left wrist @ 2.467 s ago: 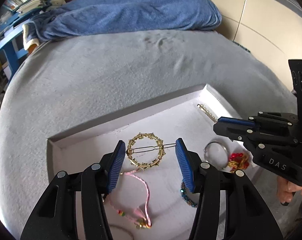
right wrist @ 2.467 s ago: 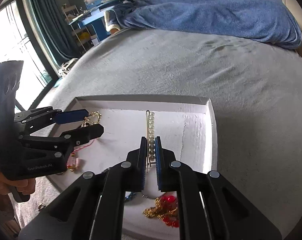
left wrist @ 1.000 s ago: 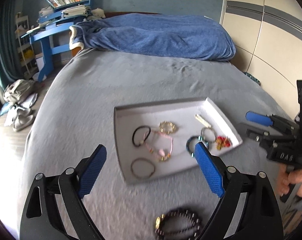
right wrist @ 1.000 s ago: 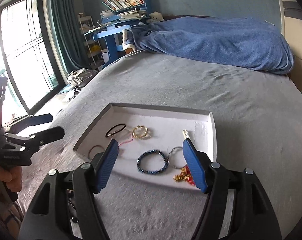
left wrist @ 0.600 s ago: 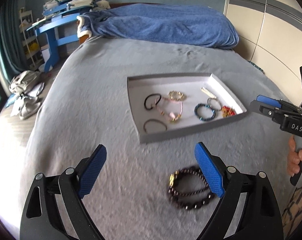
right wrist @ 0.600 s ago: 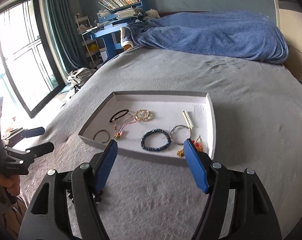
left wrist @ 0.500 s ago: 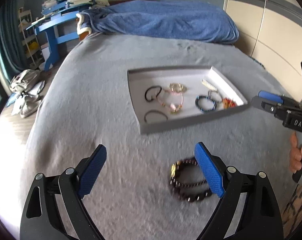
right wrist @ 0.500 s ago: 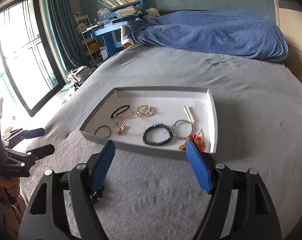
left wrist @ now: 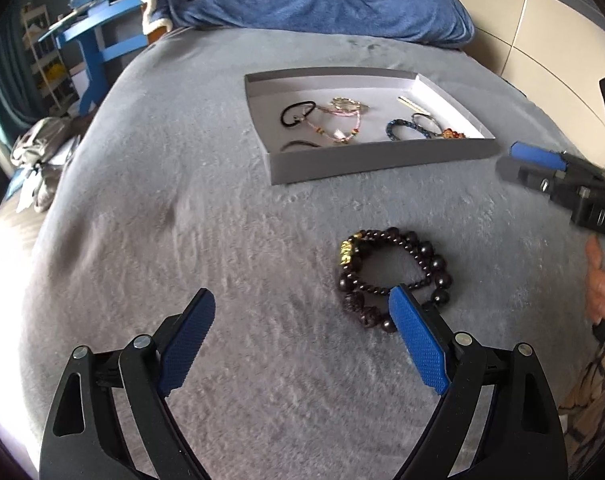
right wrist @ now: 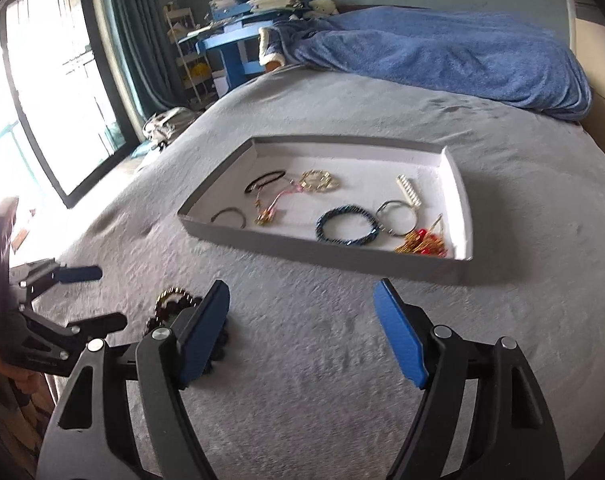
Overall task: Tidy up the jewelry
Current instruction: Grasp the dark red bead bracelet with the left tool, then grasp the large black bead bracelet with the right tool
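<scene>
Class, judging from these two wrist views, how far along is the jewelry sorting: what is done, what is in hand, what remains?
Done: the tray already holds several pieces, including a blue bracelet, a pearl clip and a black hair tie. In hand: nothing; the left tool and right tool are both open. Left: the dark beaded bracelet lies on the bed, outside the tray.

Open bedspread [left wrist: 190, 184] around bracelet [left wrist: 386, 276] (tray [left wrist: 366, 158] beyond)

Dark brown bead bracelet [left wrist: 390, 276] w/ gold charm – grey tray [left wrist: 378, 158], white inside.
</scene>
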Demonstrator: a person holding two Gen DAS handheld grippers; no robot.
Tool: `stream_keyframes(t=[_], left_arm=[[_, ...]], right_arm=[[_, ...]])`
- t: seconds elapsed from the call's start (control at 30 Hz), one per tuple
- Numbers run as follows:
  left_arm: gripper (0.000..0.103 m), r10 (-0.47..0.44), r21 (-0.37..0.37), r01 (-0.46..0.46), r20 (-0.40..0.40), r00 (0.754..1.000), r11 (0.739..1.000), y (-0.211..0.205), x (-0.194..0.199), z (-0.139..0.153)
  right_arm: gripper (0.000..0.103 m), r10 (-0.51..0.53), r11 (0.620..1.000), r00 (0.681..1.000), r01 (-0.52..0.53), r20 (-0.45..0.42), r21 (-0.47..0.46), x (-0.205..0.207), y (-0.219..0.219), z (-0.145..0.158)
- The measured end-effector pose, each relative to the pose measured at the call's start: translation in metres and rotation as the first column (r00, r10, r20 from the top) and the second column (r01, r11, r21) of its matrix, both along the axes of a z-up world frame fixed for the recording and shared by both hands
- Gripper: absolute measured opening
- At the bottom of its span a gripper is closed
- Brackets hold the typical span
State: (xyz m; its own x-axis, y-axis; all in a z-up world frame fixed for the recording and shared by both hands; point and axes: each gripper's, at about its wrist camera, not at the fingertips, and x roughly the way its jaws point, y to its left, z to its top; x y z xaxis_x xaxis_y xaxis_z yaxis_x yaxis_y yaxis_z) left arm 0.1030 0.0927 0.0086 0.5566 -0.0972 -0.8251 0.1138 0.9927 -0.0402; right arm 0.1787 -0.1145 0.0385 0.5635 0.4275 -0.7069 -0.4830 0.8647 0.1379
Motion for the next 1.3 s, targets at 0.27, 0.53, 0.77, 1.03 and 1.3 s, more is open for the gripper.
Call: stream_keyframes(t=[0.27,0.53,0.77,1.03,1.3], left_arm=[[0.082,-0.055,0.002,0.055,-0.008,0.998,0.998,-0.026,0.021,-0.006],[0.045,-0.085,-0.010,0.085,-0.056,0.995,0.996,-0.038,0.034,-0.023],[0.008,-0.074,-0.033,0.074,-0.001,0.997,0.997,-0.032,0.028,-0.007],[0.008,-0.067,-0.092,0.076,0.094,0.993,0.993,-0.027,0.024,0.021],[0.008,0.029,-0.171,0.002,0.173,0.984,0.985,0.005,0.020,0.046]], right_arm=[[0.074,0.006,0.999,0.999,-0.008,-0.046,-0.035,-0.003,0.004,-0.022],[0.074,0.008,1.000,0.998,-0.009,-0.057,-0.024,-0.001,0.003,-0.023],[0.074,0.018,0.999,0.998,-0.020,-0.068,-0.025,-0.001,0.005,-0.025],[0.074,0.026,0.999,0.996,-0.029,-0.080,-0.038,-0.002,0.009,-0.031],[0.074,0.039,0.999,0.994,-0.039,-0.101,-0.004,0.000,0.018,-0.037]])
